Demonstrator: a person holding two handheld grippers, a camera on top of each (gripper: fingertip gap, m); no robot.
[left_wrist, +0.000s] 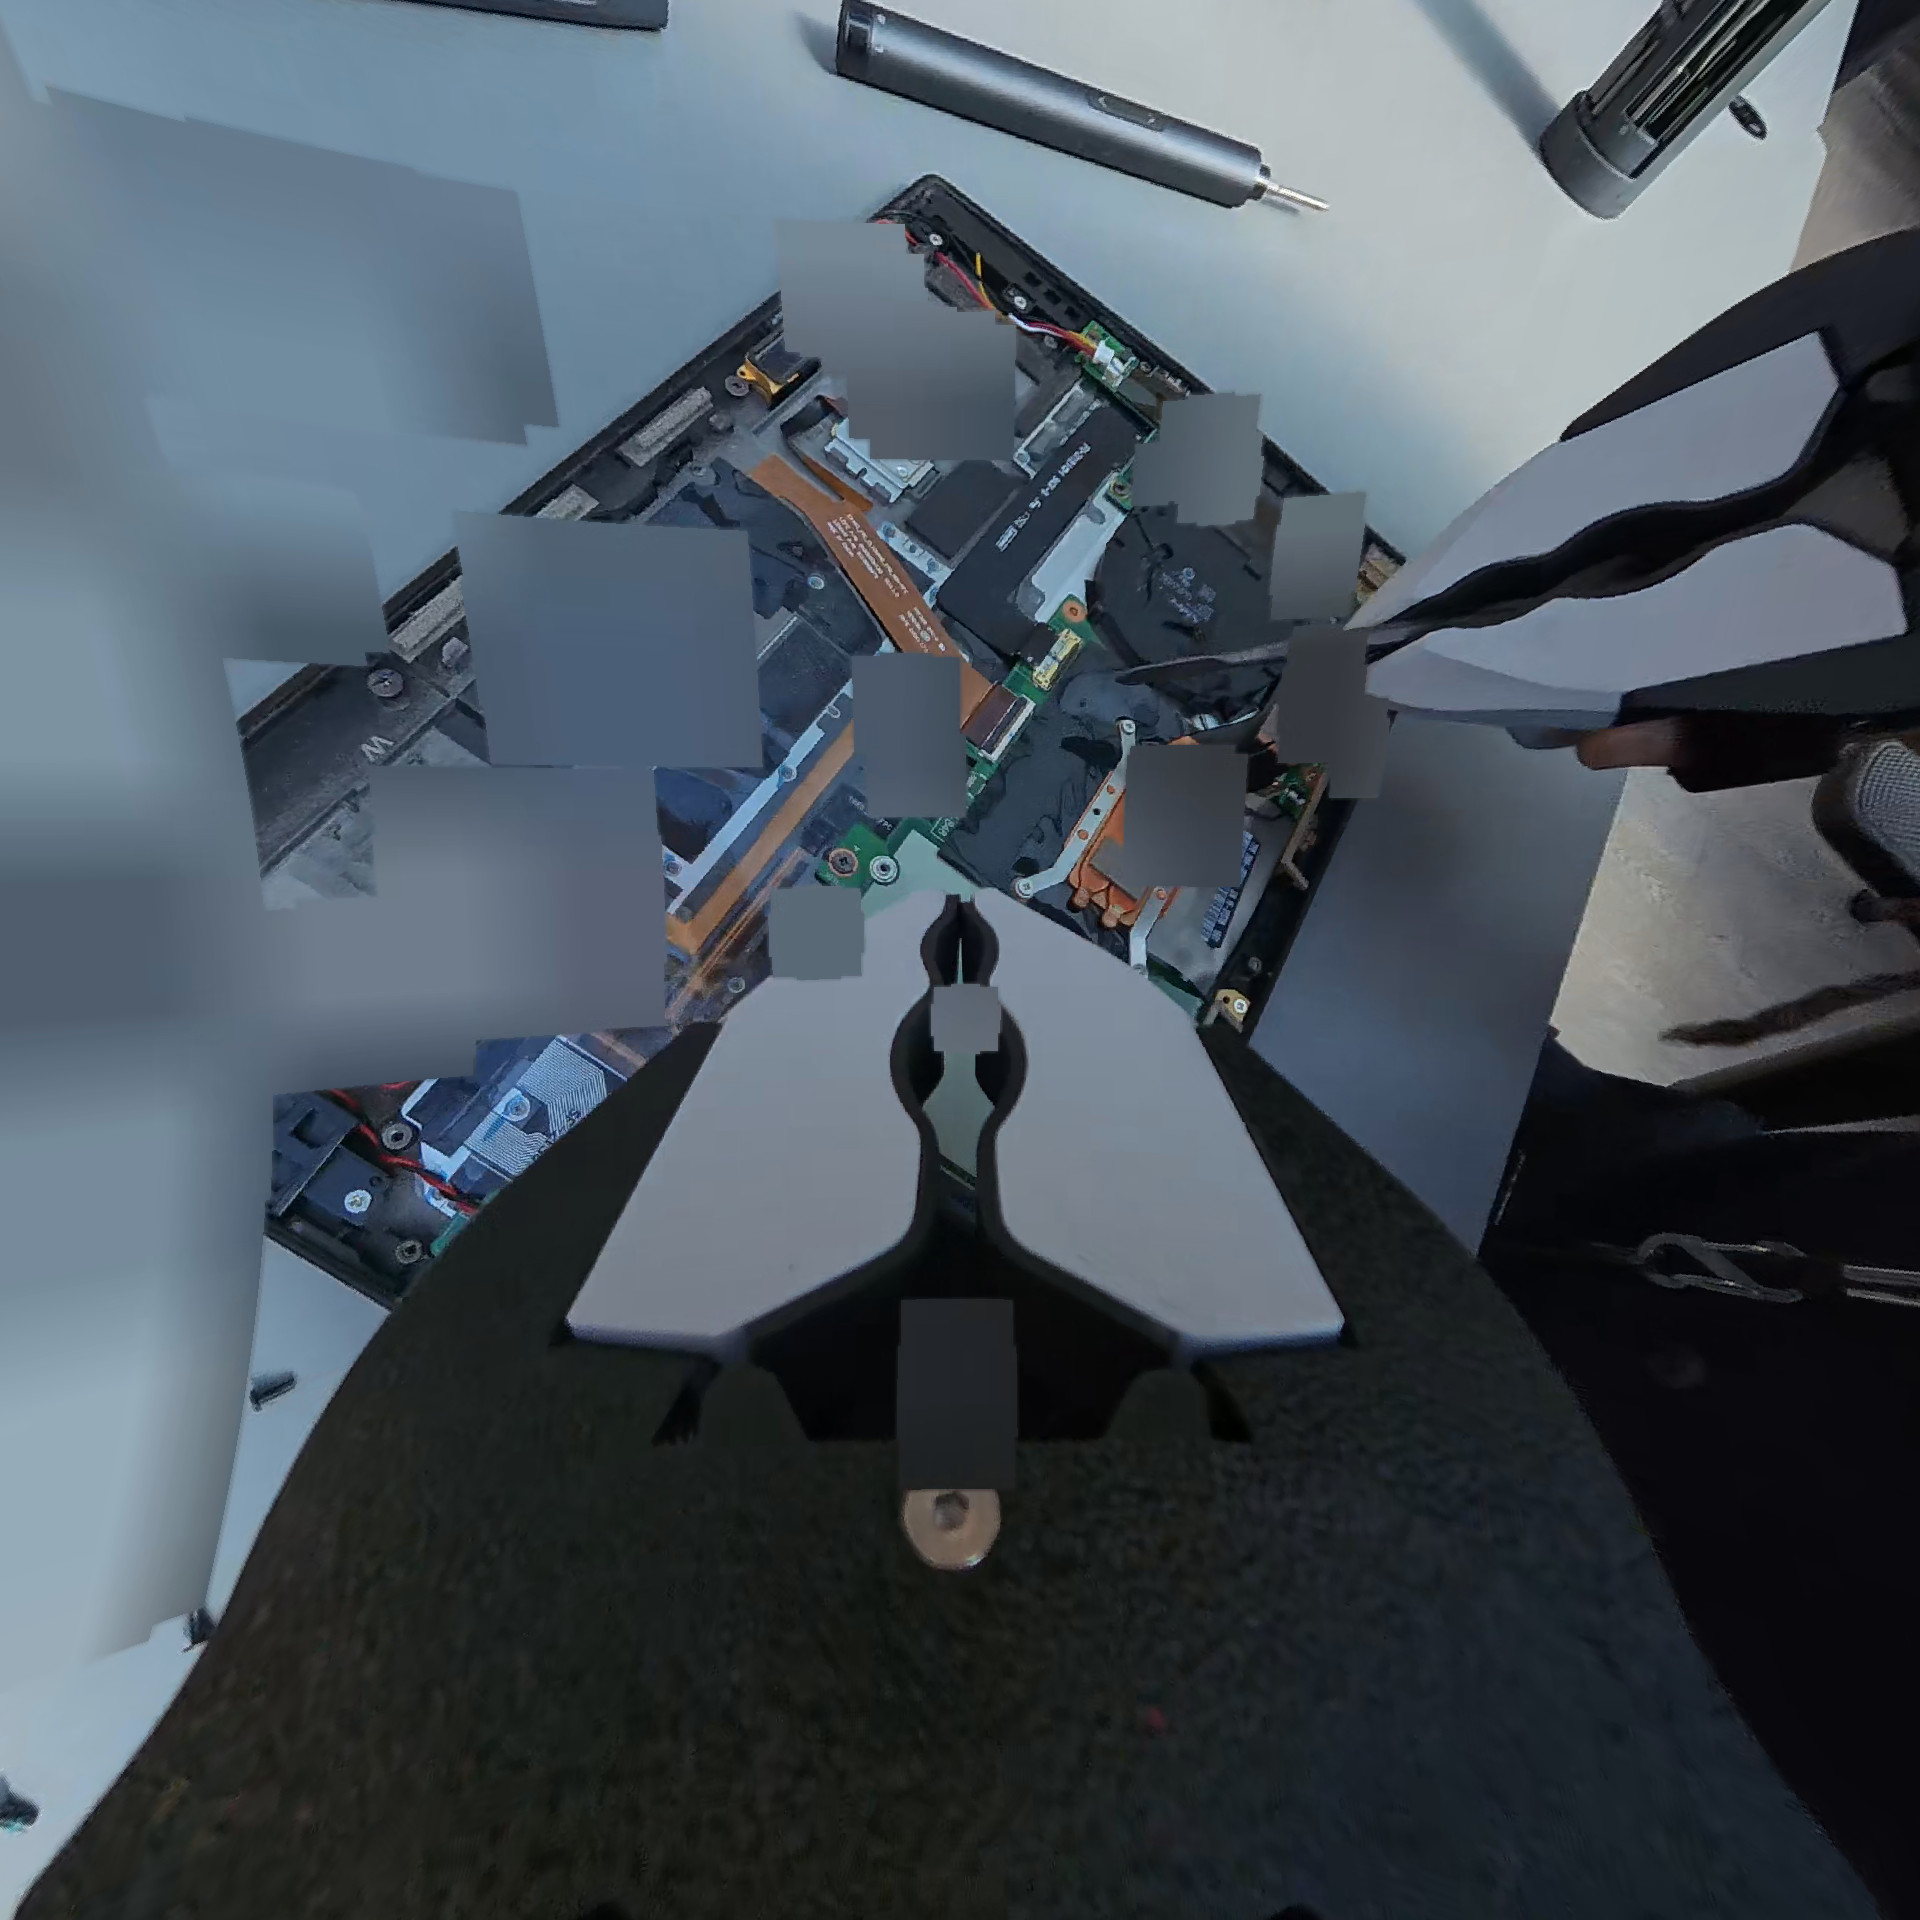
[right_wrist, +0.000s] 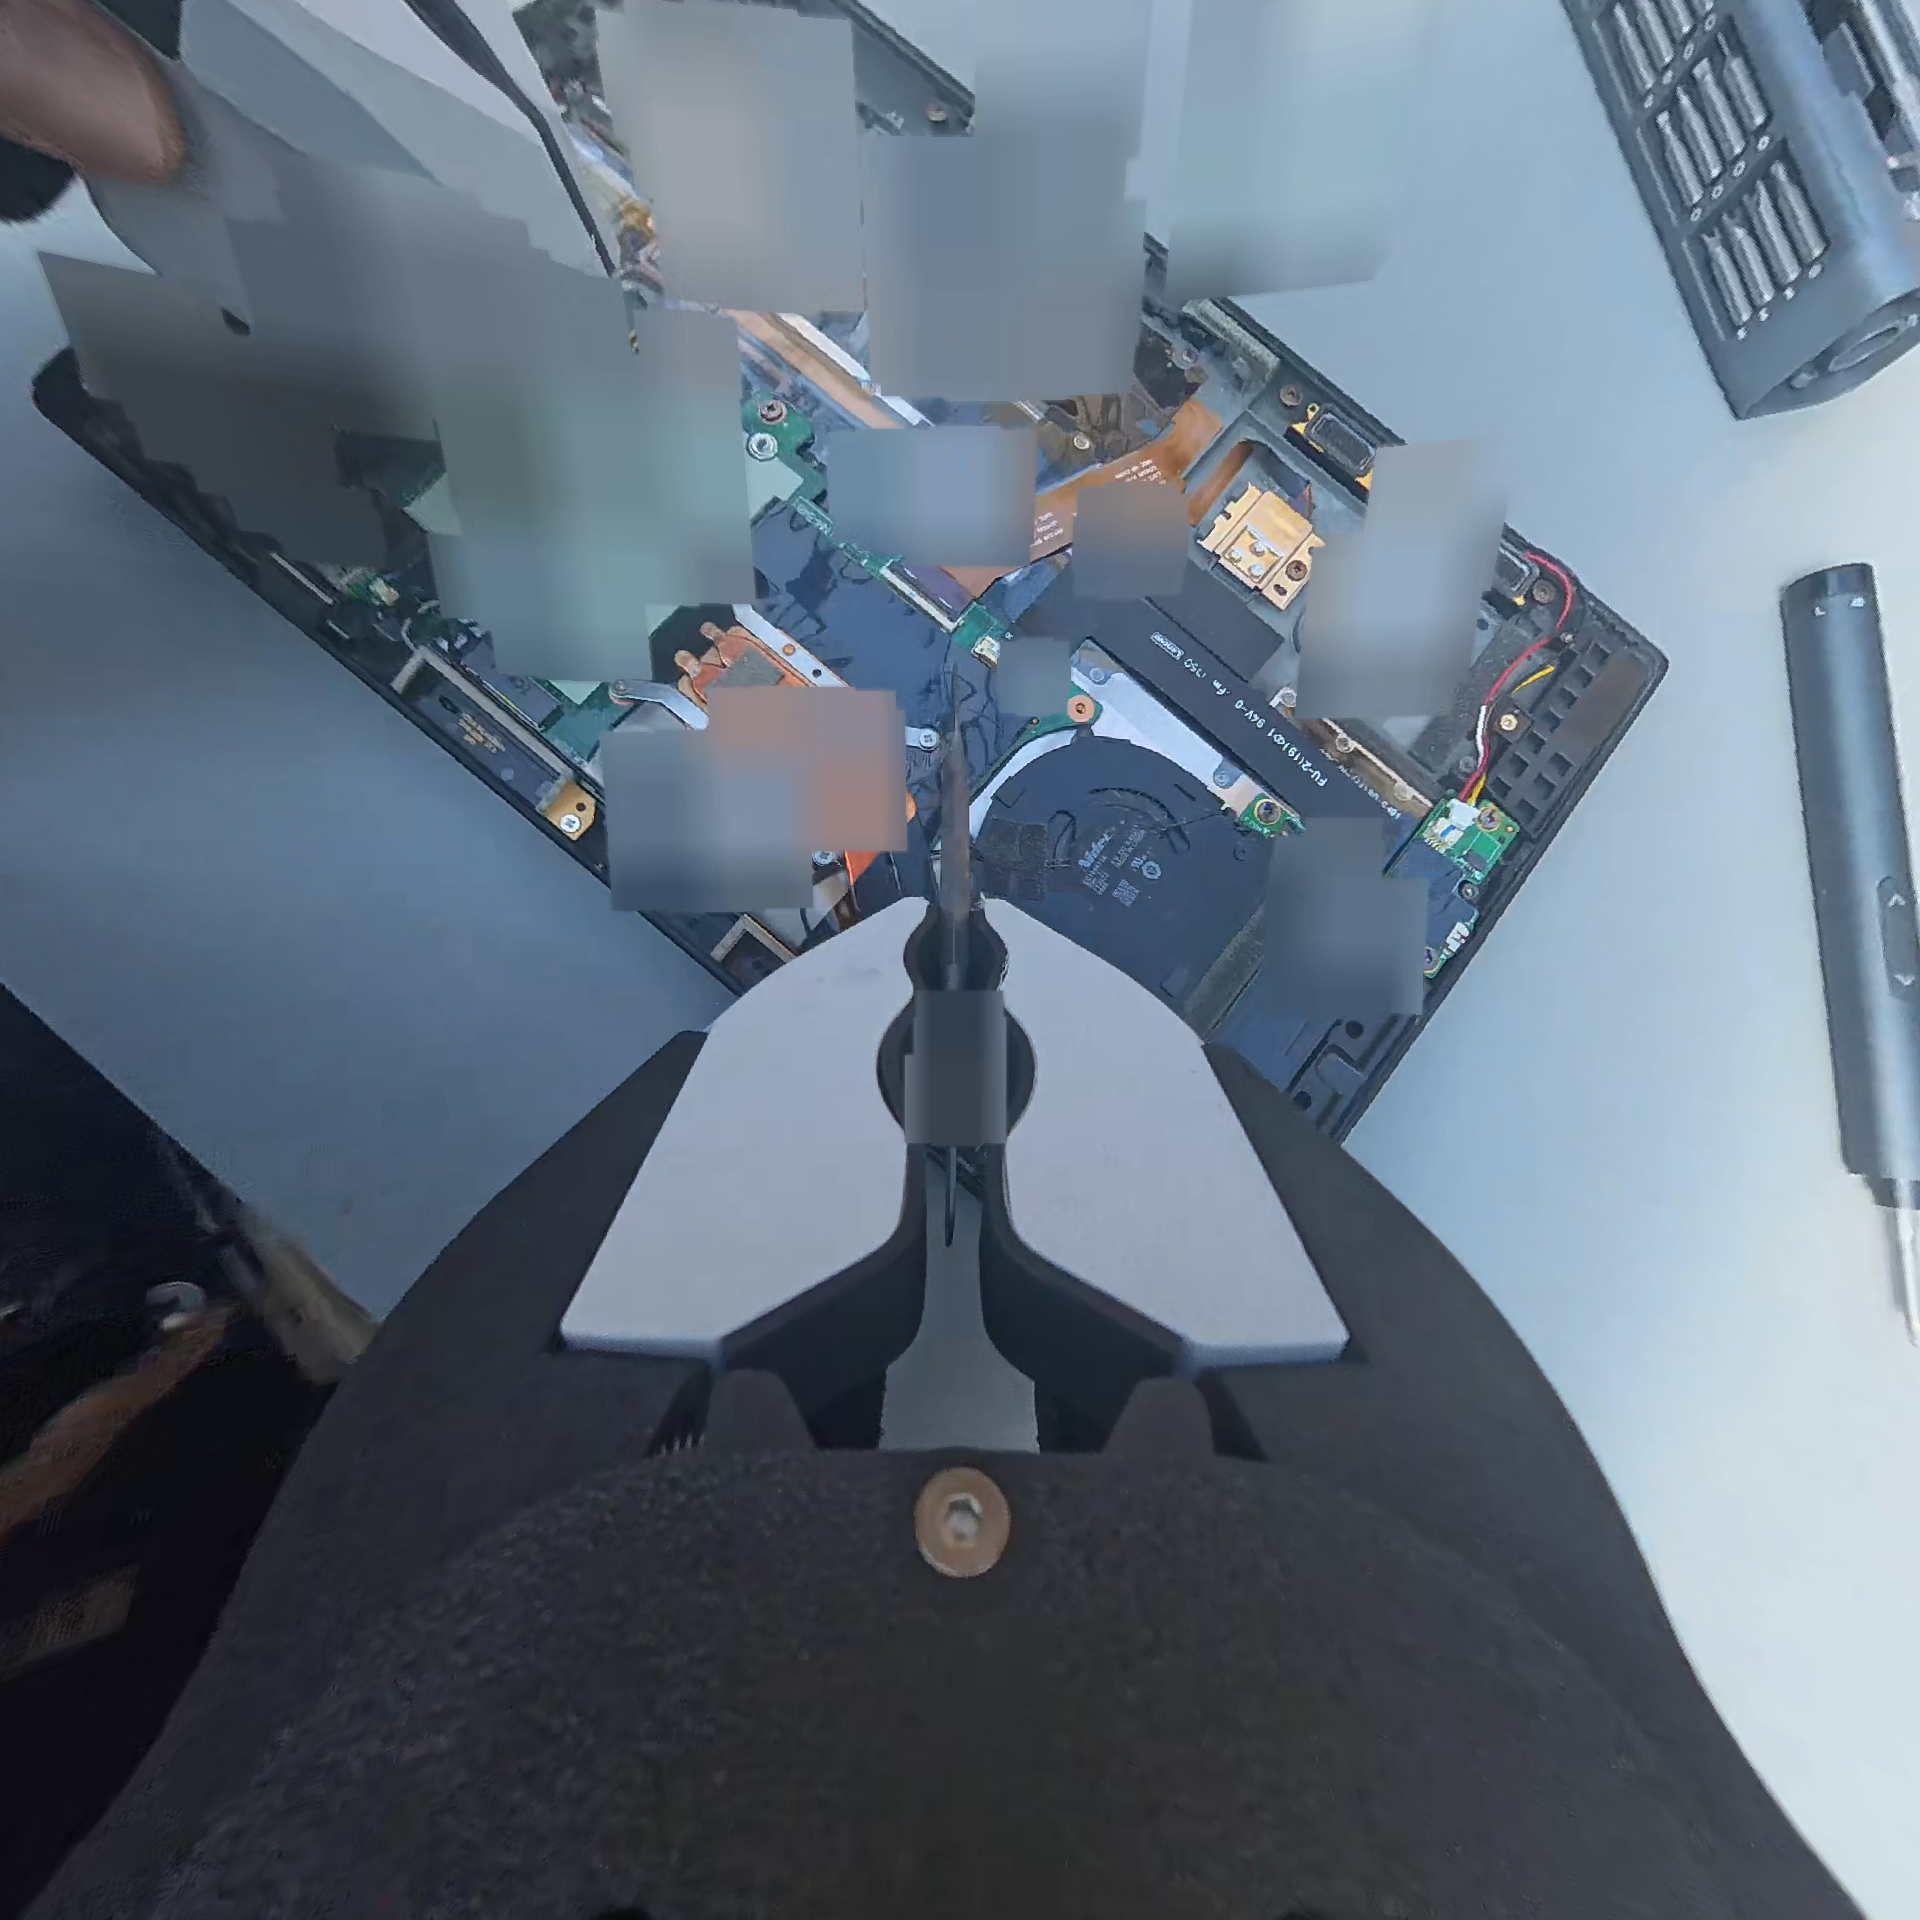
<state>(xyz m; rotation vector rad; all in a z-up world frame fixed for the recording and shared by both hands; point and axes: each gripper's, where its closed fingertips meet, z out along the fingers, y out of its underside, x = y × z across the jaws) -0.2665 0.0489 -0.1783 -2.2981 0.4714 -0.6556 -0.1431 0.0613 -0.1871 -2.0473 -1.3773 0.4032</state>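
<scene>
Right gripper (right_wrist: 954, 920) clamped on thin black tool (right_wrist: 953, 821), tip over opened laptop (right_wrist: 1122, 665) beside fan (right_wrist: 1122, 842). Left gripper (left_wrist: 961, 914) closed, empty, above laptop board. Bit case (right_wrist: 1766, 197), electric screwdriver (right_wrist: 1860, 894) on bench (right_wrist: 260, 790).

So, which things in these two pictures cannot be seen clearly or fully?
- Opened laptop: both views, grey patches cover many parts.
- Left gripper: left wrist view, a patch hides part of the gap.
- Dark thin tool in right gripper: tip too small, kind unclear.
- Bit holder: right wrist view, cut by edge.
</scene>
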